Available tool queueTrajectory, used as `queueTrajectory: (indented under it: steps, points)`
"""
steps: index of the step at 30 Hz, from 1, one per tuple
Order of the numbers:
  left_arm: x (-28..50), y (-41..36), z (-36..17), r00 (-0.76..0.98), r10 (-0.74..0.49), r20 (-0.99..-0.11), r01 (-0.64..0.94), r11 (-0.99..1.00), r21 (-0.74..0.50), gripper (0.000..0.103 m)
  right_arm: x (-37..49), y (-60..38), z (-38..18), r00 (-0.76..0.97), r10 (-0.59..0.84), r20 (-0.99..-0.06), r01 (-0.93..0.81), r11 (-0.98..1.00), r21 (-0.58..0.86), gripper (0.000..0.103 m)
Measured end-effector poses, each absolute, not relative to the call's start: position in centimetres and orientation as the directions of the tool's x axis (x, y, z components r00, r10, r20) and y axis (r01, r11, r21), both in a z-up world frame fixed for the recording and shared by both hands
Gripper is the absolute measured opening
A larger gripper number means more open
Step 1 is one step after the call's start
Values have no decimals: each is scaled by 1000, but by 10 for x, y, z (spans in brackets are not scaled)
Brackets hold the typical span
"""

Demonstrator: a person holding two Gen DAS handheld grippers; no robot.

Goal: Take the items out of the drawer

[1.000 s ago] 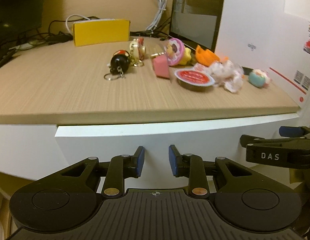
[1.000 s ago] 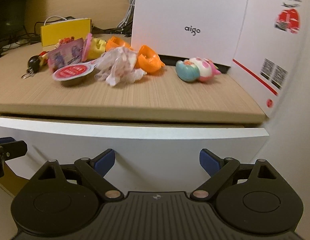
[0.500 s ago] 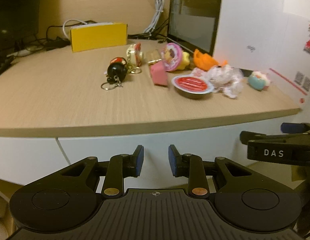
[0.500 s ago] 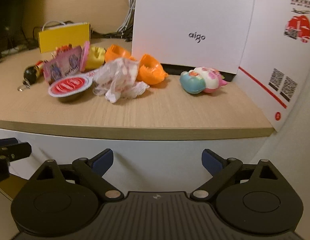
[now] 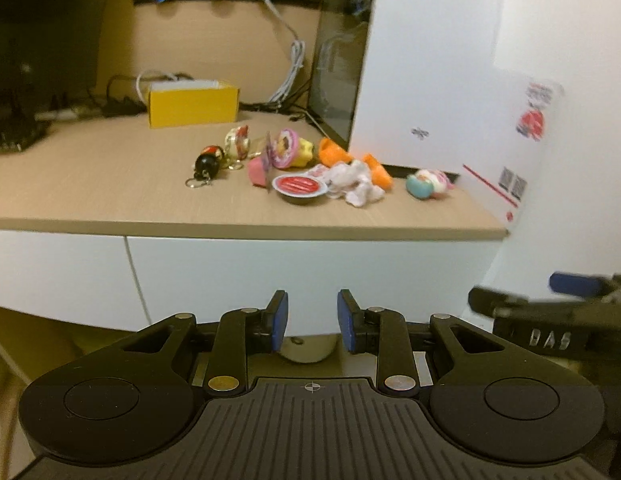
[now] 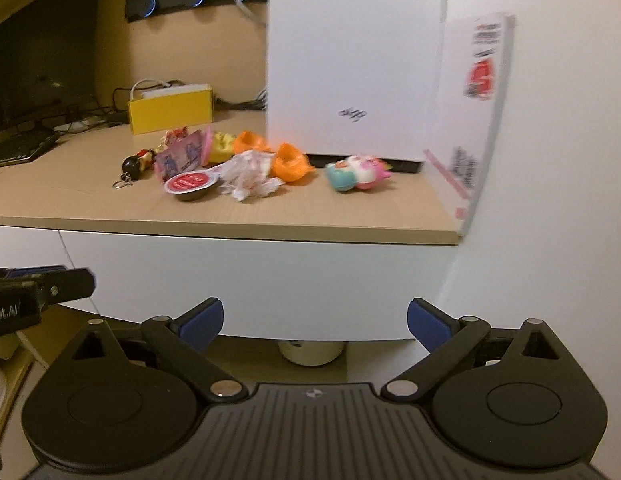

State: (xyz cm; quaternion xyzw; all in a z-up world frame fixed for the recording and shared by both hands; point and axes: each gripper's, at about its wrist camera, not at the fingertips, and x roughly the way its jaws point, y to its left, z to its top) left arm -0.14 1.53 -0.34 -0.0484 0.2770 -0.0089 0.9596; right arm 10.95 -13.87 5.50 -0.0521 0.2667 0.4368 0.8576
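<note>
Small toys and a red-lidded foil cup (image 5: 299,188) lie clustered on the wooden desktop (image 5: 90,184), presumably unloaded; white drawer front (image 6: 250,280) sits flush; left gripper (image 5: 312,322) stands narrowly parted and empty, right gripper (image 6: 314,322) has just been opening to a wide spread, nothing between

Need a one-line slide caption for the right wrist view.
Open right tongs, empty, face a closed white drawer front below a desk strewn with small toys.

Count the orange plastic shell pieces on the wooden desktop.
2. One orange plastic shell piece lies behind the crumpled white wrapper; the other sits to that wrapper's right, before the white box. More may be hidden behind the pile.
</note>
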Motion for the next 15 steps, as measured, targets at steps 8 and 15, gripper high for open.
queueTrajectory:
  steps: [8,15]
  points:
    - [-27,-22,-16,838,3,-546,-36,998,-50,30,89,-174,46,506,724,-469,-774,621,124,103]
    - [-36,-32,-19,847,20,-532,-41,999,-28,30,85,-195,29,547,707,-448,-744,656,127,103]
